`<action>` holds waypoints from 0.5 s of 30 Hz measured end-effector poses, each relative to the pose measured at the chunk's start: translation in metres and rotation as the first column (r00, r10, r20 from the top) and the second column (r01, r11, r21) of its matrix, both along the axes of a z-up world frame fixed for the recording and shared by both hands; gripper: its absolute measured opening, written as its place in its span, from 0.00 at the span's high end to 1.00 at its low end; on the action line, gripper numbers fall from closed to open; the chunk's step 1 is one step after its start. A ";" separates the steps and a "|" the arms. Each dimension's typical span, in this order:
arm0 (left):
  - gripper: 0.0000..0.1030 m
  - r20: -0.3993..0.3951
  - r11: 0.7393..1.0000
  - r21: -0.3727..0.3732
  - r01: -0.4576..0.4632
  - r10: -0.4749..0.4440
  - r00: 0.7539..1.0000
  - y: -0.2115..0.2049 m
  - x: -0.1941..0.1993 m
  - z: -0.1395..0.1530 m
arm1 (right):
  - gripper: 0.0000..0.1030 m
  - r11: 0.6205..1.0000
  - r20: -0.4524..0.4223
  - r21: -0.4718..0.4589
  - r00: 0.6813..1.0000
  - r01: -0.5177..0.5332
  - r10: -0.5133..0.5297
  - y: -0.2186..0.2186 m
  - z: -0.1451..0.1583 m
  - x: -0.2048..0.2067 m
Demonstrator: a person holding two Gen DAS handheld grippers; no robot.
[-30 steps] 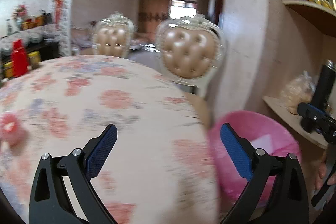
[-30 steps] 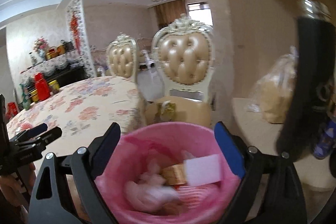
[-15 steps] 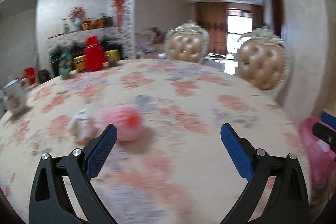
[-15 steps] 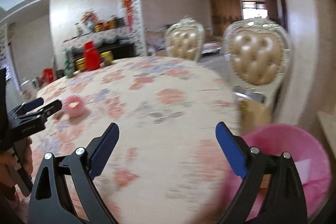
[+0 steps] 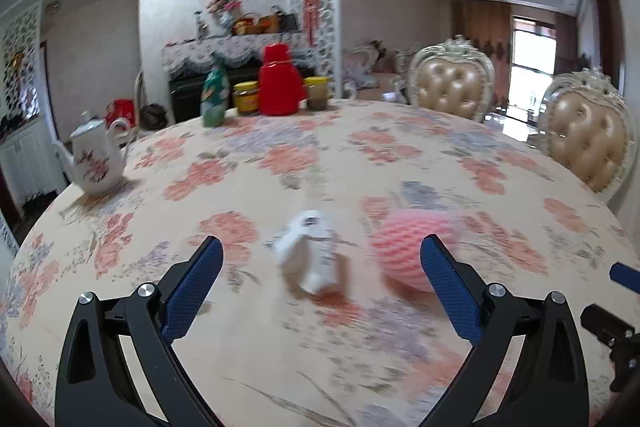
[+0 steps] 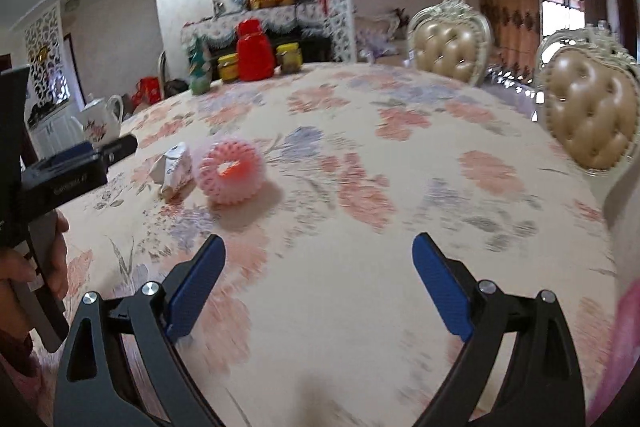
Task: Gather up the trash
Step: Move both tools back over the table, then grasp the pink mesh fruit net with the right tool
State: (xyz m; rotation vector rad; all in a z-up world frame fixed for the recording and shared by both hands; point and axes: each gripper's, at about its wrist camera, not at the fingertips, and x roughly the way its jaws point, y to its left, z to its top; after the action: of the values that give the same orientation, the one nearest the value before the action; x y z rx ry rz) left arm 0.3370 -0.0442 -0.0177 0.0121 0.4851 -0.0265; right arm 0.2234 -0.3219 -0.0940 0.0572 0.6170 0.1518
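A round table (image 5: 400,155) under a floral cloth fills both views, and beyond its far rim stand two tufted, cream-framed chairs (image 5: 452,87), side by side on the right. At the far edge of the table stands a cluster: a red thermos jug (image 5: 280,87) with a yellow-lidded jar (image 5: 245,98) on its left, another jar (image 5: 317,93) on its right, and a green bottle (image 5: 215,95) further left. A white floral teapot (image 5: 95,159) stands apart near the left rim.

The left gripper (image 5: 320,267) hovers low over the cloth with its jaws spread wide and nothing between the blue pads (image 5: 192,291). The right gripper (image 6: 318,271) is likewise released and empty, held over bare cloth nearer the right side of the table; a hand (image 6: 28,267) at the left edge of its view grips the other tool's handle.

The trash lies near the middle of the table, just ahead of the left gripper: a pink foam fruit net (image 5: 412,247) (ring-shaped, its hollow facing the right wrist camera) and, just beside it on the left, a crumpled white paper wrapper (image 5: 310,253). Motion blur hides whether the two touch. A sliver of pink (image 6: 624,339) shows at the right edge of the right wrist view, too blurred to identify.
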 end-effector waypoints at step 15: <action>0.09 -0.053 0.984 -0.132 -0.117 0.111 0.992 0.065 0.020 -0.024 | 0.09 0.980 -0.134 -0.072 0.976 -0.184 0.173 0.091 -0.019 0.120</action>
State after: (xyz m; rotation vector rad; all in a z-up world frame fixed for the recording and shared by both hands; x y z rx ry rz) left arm 0.3573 0.0207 -0.0413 -0.1496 0.5282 0.0530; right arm 0.3436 -0.2310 -0.1133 -0.0705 0.7551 0.2983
